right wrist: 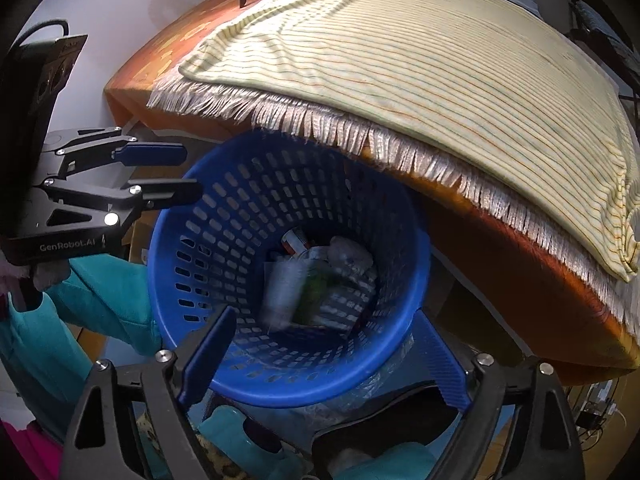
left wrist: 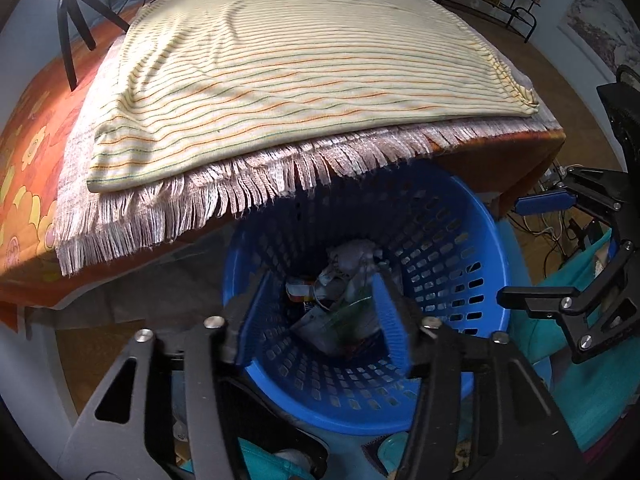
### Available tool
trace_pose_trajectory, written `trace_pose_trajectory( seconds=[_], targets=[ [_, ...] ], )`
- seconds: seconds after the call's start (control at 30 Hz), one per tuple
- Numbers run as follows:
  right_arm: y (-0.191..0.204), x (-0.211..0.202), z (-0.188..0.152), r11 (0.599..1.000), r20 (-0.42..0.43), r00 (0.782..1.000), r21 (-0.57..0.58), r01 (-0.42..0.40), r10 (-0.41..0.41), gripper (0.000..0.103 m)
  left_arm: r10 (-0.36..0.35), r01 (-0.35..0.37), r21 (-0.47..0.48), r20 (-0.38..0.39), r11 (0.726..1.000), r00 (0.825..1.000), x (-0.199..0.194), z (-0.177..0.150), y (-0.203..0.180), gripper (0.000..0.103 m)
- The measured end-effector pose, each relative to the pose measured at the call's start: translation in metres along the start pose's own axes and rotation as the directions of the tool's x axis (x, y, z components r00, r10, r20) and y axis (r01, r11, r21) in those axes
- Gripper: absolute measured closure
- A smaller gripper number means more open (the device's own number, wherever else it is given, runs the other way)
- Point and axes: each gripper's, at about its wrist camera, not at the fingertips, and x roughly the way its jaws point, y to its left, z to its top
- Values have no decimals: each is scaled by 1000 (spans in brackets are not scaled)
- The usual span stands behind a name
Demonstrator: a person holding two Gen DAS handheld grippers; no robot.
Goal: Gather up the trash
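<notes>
Gaping upward, blue basket [right wrist: 224,216] holds trash [right wrist: 316,276]; claws empty.

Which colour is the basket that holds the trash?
Blue basket, clearest in the right wrist view.

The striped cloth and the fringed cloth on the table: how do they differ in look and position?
The striped cloth is cream with thin orange and green lines and a plain hem; the fringed cloth is pinkish grey with tassels. The striped one lies on top; the fringed one lies beneath, its tassels hanging above the blue basket. Both lie flat.
</notes>
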Motion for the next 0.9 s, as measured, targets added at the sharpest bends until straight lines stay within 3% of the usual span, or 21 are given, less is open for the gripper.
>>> trace_pose_trajectory(
  seconds=[0.17, 0.27, 0.57, 0.9],
  targets=[
    [-4, -5, 1, 1000, 16, 1000, 15, 0, 0, 11, 1, 0, -21, 16, 1000, 1000, -5, 4, 4, 46],
    [-5, -12, 4, 1000, 39, 999, 22, 3, -4, 11, 6, -4, -36, 39, 999, 999, -11, 9, 6, 39],
    [-12, -44, 19, 999, 125, 992, 37, 30, -34, 11, 21, -14, -59, 121, 998, 992, -38, 39, 9, 39],
    [-28, -97, 45, 995, 261, 960, 44, 93, -101, 10, 51, -47, -21, 272, 999, 961, -86, 93, -4, 25]
  ],
)
